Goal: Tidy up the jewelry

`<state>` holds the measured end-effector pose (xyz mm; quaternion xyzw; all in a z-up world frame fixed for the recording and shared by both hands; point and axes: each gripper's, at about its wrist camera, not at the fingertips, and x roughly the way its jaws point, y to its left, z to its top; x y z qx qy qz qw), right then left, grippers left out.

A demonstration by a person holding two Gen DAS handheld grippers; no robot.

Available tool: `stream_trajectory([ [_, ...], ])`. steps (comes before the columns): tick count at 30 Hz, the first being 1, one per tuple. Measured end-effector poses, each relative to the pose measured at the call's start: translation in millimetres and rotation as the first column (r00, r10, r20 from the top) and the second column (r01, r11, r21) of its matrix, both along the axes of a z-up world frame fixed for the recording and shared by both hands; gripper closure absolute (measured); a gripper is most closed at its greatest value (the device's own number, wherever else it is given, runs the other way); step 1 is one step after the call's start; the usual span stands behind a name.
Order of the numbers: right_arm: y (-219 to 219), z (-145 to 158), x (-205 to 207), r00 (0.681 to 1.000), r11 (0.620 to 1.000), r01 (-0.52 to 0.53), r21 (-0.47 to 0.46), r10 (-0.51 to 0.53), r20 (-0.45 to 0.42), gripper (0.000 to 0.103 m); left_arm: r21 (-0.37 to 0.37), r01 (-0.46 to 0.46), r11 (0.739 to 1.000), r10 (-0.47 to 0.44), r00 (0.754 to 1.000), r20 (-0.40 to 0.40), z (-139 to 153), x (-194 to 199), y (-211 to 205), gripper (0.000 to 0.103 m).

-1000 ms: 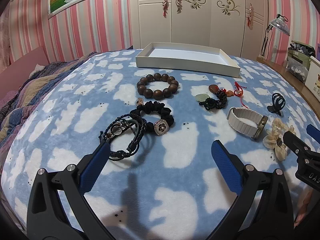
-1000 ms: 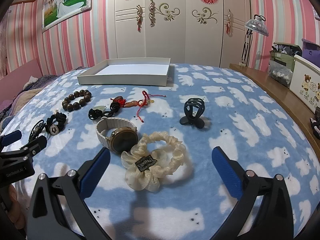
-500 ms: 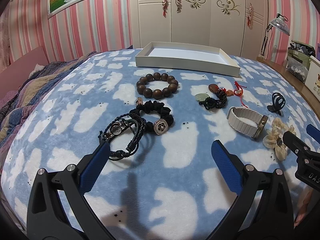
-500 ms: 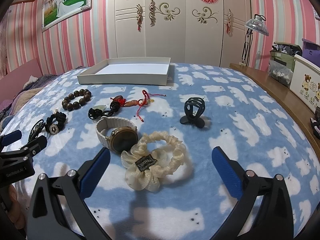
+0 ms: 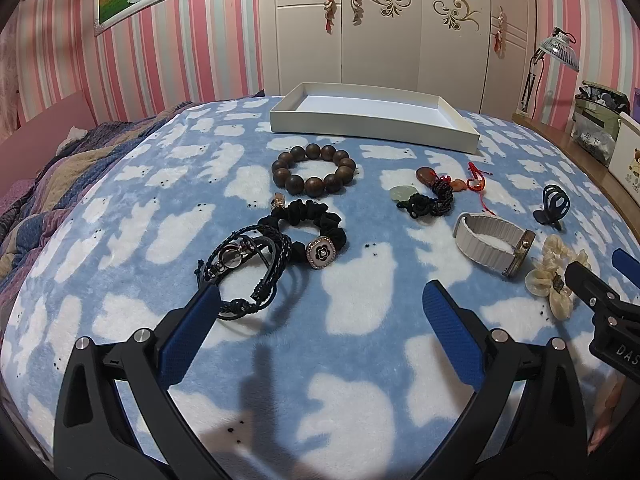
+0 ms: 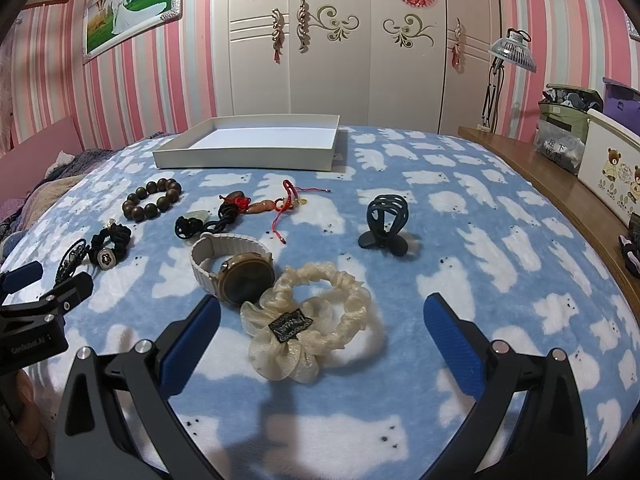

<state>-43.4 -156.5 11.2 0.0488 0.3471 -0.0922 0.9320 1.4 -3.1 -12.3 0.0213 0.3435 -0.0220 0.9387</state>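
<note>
A: Where does the jewelry lie?

B: Spread over the blue blanket with white bears [image 5: 360, 264]. The shallow white cardboard tray [image 5: 372, 120] sits at the far side. Just nearer is the dark brown wooden bead bracelet [image 5: 313, 170], then the black fabric scrunchie with a flower charm [image 5: 316, 232], touching the black braided cord bracelet [image 5: 248, 264] to its left.

A: And to the right?

B: The black knotted cord charm with a pale green stone [image 5: 424, 200], the white-strapped watch with a gold case [image 6: 232, 266] touching the cream ruffled scrunchie [image 6: 312, 320], and the dark blue claw hair clip [image 6: 385, 222], well apart, farther right.

A: The grippers?

B: The left gripper [image 5: 320, 320] hovers spread wide, empty, its left finger [image 5: 188, 332] overlapping the cord bracelet in view. The right gripper [image 6: 320, 320] is released too, fingers either side of the cream scrunchie, not touching it.
</note>
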Motion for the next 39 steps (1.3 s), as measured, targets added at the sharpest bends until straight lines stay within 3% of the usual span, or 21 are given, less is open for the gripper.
stream_trajectory([
  [24,-0.7,-2.4,-0.7,1.0,1.0,-0.001,0.005,0.001,-0.012,0.002,-0.038,0.006,0.999,-0.007,0.999,-0.04,-5.3,6.1,6.5,0.003],
  [34,-3.8,-5.7,1.8,0.999,0.998,-0.016,0.057,0.018,-0.031,0.002,-0.044,0.024,0.999,-0.027,0.998,-0.056,-6.3,8.4,5.9,0.003],
  [39,-3.1,1.4,8.0,0.998,0.997,-0.052,0.064,0.054,-0.041,0.002,-0.081,0.033,0.996,-0.042,0.992,-0.122,-1.7,19.5,12.9,0.003],
])
